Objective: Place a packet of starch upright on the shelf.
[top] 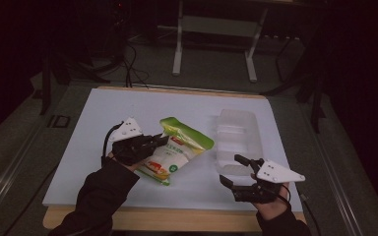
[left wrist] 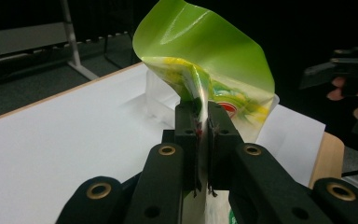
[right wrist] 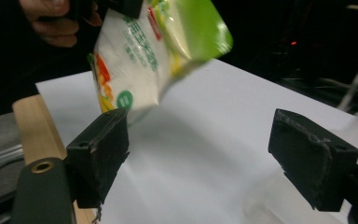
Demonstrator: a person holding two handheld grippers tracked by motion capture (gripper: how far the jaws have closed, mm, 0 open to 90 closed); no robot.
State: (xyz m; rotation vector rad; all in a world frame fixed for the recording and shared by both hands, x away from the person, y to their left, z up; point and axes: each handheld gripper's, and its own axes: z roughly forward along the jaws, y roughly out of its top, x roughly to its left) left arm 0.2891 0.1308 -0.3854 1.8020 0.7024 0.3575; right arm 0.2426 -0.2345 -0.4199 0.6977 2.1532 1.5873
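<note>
Right gripper [top: 236,172] gapes empty; left gripper [top: 163,139] pinches the green pouch [top: 179,147], hiding its edge.

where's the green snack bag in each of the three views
High view: the green snack bag is left of centre, pinched by the left tool.
Left gripper view: it rises at centre top from between the shut jaws.
Right gripper view: it hangs at upper left, above the open right tool.
Shared landmark: the white table sheet on which the bag's shadow falls.
</note>
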